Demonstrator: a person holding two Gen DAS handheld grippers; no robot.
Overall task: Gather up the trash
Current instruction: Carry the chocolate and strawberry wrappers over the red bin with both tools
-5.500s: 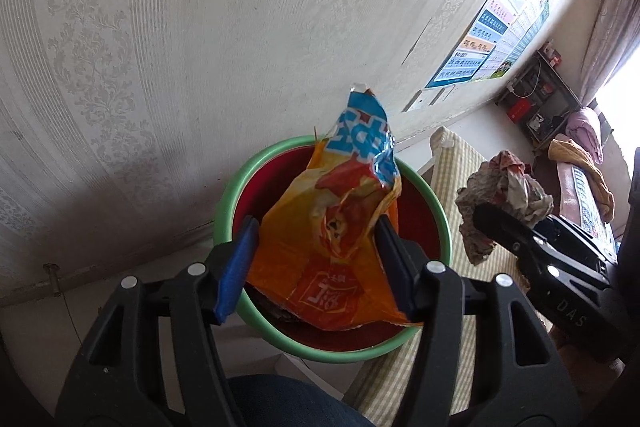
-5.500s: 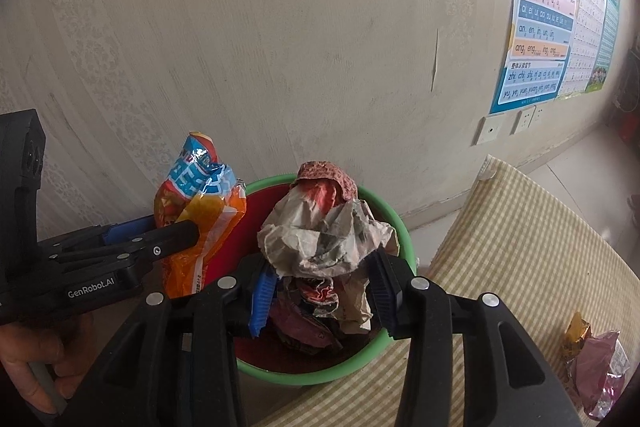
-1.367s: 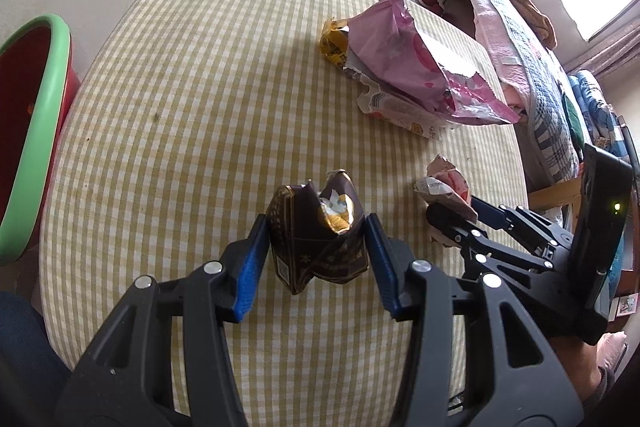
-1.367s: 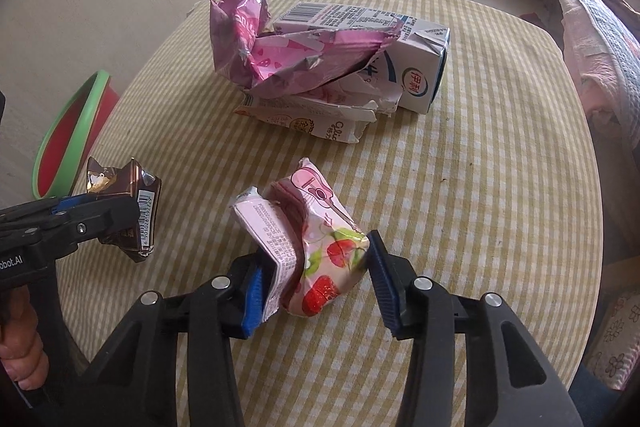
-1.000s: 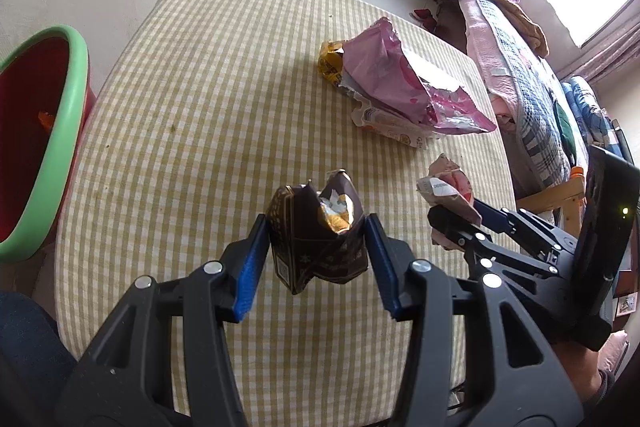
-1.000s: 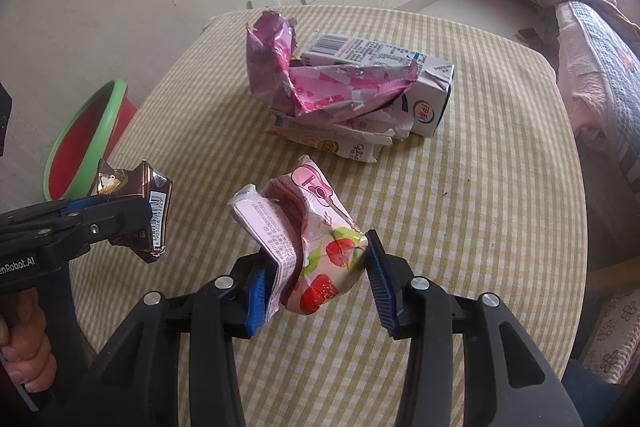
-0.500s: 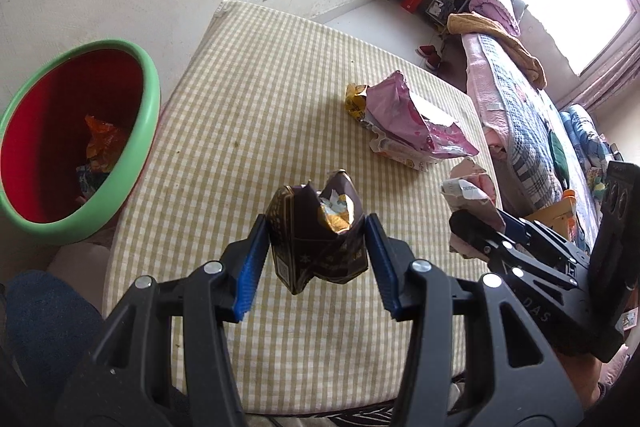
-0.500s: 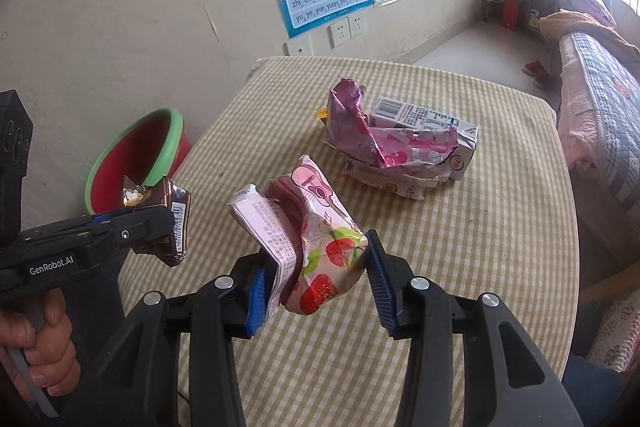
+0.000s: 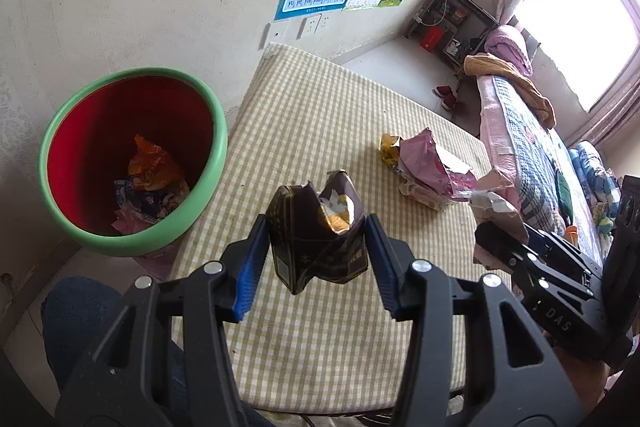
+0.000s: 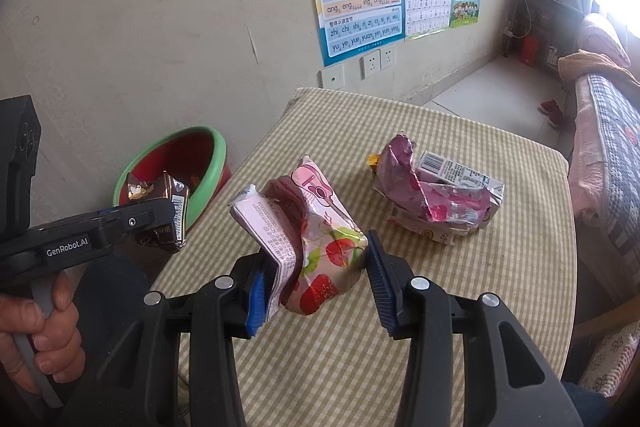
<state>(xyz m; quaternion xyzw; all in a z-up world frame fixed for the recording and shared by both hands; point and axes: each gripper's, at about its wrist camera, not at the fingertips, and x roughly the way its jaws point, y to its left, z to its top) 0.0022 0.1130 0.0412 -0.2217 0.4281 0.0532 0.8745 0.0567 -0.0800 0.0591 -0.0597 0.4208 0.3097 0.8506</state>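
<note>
A checked table (image 9: 320,115) stood by the wall, with the red bin (image 9: 132,163) low at its left edge and crumpled packets (image 10: 436,203) lying at its far side. The left gripper (image 9: 316,259) pinched a brown wrapper (image 9: 316,231) and the right gripper (image 10: 316,279) a pink packet (image 10: 316,235), both held above the near table. Each probably should have travelled left until fully over the bin's mouth before letting go, lest light wrappers drop outside.

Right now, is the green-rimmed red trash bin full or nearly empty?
Mostly empty. The green-rimmed red trash bin has only a few wrappers at the bottom, with its red inner walls bare above them.
</note>
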